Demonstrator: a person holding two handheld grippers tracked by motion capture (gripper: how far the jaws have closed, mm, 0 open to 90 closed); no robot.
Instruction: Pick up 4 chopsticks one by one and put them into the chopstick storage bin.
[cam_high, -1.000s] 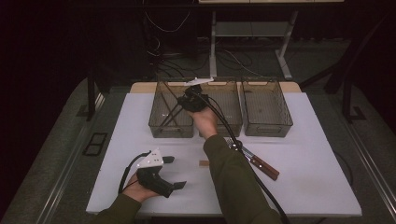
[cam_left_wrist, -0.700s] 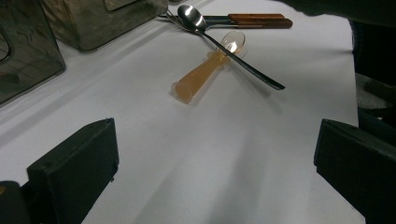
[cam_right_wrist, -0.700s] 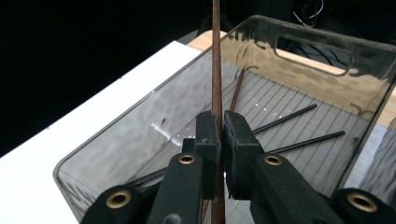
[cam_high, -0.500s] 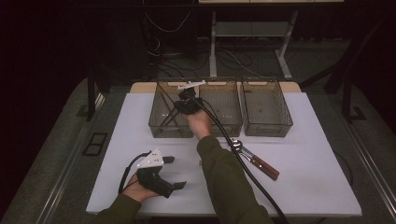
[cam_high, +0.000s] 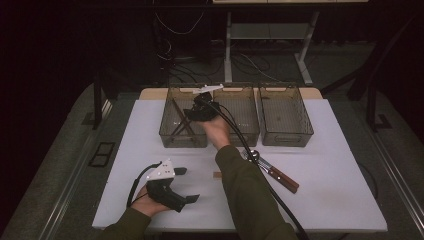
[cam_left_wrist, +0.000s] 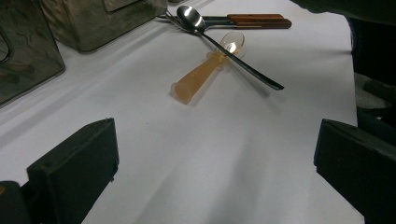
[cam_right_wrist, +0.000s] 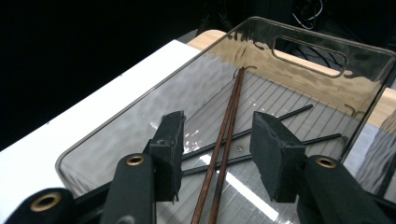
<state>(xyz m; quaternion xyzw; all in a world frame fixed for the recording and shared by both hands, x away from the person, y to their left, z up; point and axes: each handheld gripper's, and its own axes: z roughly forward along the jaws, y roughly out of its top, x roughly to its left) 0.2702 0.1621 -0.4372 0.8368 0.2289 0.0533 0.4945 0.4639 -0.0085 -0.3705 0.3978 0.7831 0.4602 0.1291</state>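
My right gripper (cam_high: 196, 112) hangs over the left clear bin (cam_high: 167, 131). In the right gripper view its jaws (cam_right_wrist: 217, 126) stand apart, having just been opening. A pair of brown chopsticks (cam_right_wrist: 233, 102) runs between and below them, untouched by the pads (cam_right_wrist: 170, 140), and leans on the bin's far wall. Two black chopsticks (cam_right_wrist: 289, 114) lie crosswise on the bin floor. My left gripper (cam_high: 185, 185) rests near the table's front left, open and empty (cam_left_wrist: 217, 135). Ahead of it lie an orange plastic spoon (cam_left_wrist: 205, 70) and a black-handled metal spoon (cam_left_wrist: 191, 17) crossing it.
Two more clear bins, middle (cam_high: 245, 127) and right (cam_high: 285, 120), stand beside the left one at the back of the white table (cam_high: 340, 165). Wooden-handled utensils (cam_high: 277, 176) lie right of centre. The right gripper's cable trails down past my right forearm.
My right hand has shifted slightly left over the left bin. The left hand and its gripper have stayed put.
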